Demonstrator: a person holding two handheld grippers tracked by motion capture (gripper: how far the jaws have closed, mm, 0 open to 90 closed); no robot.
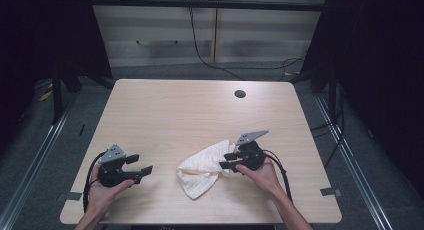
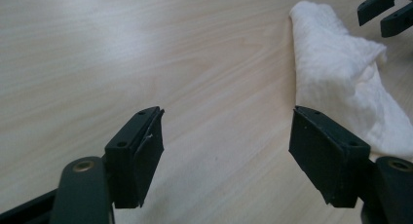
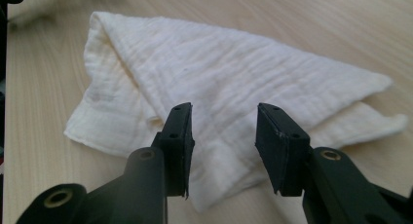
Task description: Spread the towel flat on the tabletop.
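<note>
A crumpled white cloth lies on the light wooden table, near the front and a little right of centre. My right gripper rests at the cloth's right edge. In the right gripper view its jaws stand apart just above the cloth, and the right gripper is open with nothing pinched between them. My left gripper sits on the table to the left of the cloth, a short gap away. The left gripper is wide open over bare wood, with the cloth ahead to its right.
A round dark hole sits in the table near the far right. Behind the table is a pale cabinet with a black cable hanging down to the floor. Dark curtains flank both sides.
</note>
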